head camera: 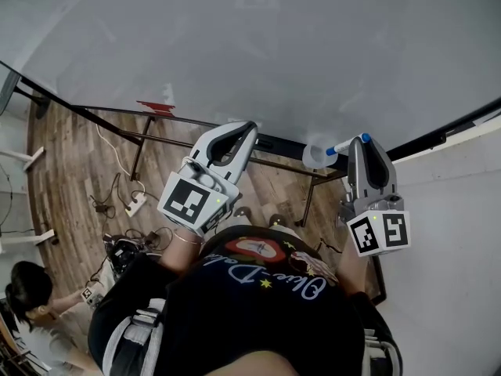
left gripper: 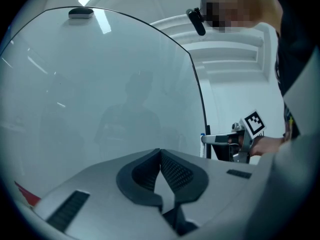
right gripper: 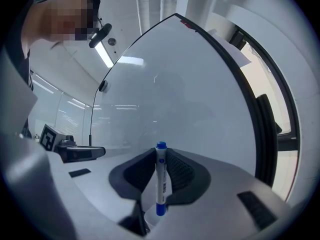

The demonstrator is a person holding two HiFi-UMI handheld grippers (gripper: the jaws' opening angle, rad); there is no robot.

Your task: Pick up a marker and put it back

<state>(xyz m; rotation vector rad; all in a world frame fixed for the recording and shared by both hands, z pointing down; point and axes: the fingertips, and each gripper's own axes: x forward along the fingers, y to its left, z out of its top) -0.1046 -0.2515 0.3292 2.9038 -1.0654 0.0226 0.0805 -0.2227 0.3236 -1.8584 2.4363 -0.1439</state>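
Observation:
A white marker with a blue cap (right gripper: 161,179) stands upright between the jaws of my right gripper (right gripper: 161,153), which is shut on it. In the head view the marker (head camera: 343,146) sticks out leftward from the right gripper (head camera: 365,142), just above a small white cup (head camera: 315,154) at the lower edge of the whiteboard (head camera: 258,45). My left gripper (head camera: 247,129) is raised near the board's lower edge. Its jaws are shut with nothing between them (left gripper: 160,154). The whiteboard (left gripper: 100,84) fills the space ahead of both grippers.
The board's dark stand legs (head camera: 141,151) rise from a wooden floor. Cables and a power strip (head camera: 135,204) lie on the floor at the left. A seated person (head camera: 31,296) is at the lower left. A red piece (head camera: 156,106) sits at the board's bottom edge.

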